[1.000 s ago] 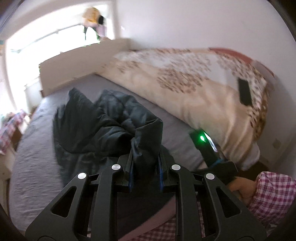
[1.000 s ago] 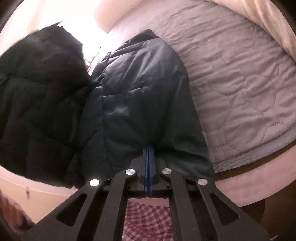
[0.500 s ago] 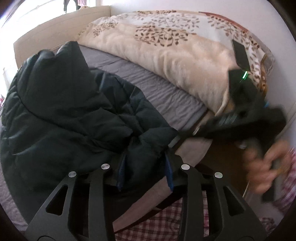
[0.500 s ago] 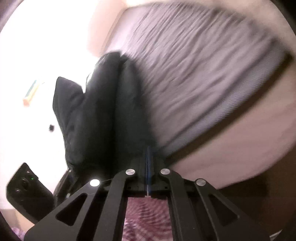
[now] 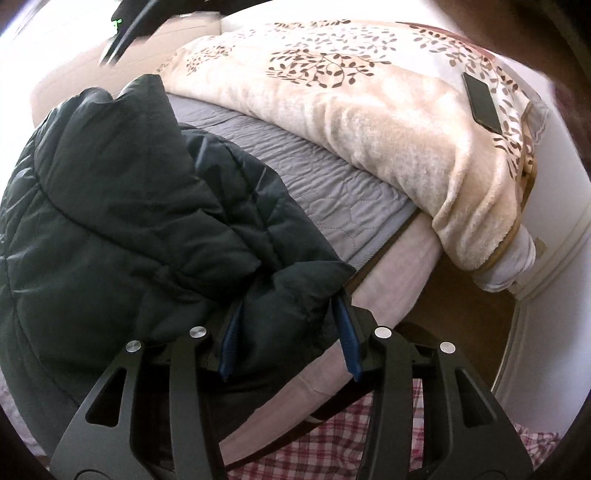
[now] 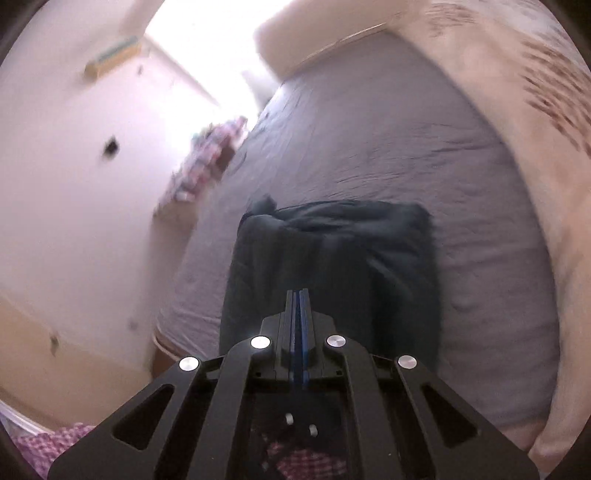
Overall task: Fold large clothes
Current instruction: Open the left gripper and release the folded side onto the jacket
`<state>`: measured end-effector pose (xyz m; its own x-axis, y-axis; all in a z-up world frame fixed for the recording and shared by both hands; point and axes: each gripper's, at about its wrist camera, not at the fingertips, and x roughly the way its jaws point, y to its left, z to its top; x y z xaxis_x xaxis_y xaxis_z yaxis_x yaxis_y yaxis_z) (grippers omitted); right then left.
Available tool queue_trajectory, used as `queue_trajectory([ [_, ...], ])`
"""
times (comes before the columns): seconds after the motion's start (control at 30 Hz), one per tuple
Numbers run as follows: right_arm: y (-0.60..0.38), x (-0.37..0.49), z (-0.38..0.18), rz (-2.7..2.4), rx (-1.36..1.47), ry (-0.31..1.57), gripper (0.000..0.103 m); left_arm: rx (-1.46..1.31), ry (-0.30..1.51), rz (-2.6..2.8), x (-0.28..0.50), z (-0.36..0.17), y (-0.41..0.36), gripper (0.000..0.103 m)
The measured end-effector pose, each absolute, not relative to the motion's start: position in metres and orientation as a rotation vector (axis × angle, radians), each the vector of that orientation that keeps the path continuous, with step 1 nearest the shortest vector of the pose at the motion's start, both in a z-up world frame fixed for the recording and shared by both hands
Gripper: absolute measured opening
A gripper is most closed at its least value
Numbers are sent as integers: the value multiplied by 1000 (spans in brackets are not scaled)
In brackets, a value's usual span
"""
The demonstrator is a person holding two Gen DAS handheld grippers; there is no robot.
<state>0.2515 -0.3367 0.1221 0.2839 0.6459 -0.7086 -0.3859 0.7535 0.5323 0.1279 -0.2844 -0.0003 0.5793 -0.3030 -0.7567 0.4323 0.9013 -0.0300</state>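
A dark quilted jacket (image 5: 110,221) lies bunched on the grey bed cover (image 5: 332,192), one corner reaching the mattress edge. My left gripper (image 5: 288,332) sits low at that edge. Its jaws are opening, and the puffy corner lies loosely between the blue pads (image 5: 229,343). In the right wrist view the jacket (image 6: 332,251) looks like a folded dark block on the bed (image 6: 369,129). My right gripper (image 6: 298,295) hovers above it, shut, with nothing visible between its pads. The left wrist view also catches the right gripper (image 5: 125,33) high at the top left, with no fabric hanging from it.
A cream leaf-patterned blanket (image 5: 369,110) is heaped along the far side of the bed, with a black phone (image 5: 484,103) on it. Wooden floor (image 5: 461,295) shows beside the mattress. A cluttered bedside stand (image 6: 207,155) is by the wall. The person's checked clothing (image 5: 332,443) is at the bottom.
The left gripper came down to the bed edge with the jacket corner, and its jaws widened. The right gripper left the jacket hem, rose and swung up over the bed.
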Motion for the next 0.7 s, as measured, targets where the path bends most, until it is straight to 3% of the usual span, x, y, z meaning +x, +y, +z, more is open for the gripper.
queue_trajectory([
  [0.13, -302, 278, 88, 630, 117, 1171, 5, 149, 852, -444, 130, -2, -282, 47],
  [0.2, -296, 298, 62, 536, 29, 1200, 0, 148, 857, -460, 131, -2, -284, 48],
  [0.4, -308, 305, -2, 473, 30, 1246, 0, 167, 872, -506, 133, -7, -291, 51],
  [0.7, -311, 311, -24, 489, 77, 1237, 0, 148, 914, -517, 135, -6, -292, 52],
])
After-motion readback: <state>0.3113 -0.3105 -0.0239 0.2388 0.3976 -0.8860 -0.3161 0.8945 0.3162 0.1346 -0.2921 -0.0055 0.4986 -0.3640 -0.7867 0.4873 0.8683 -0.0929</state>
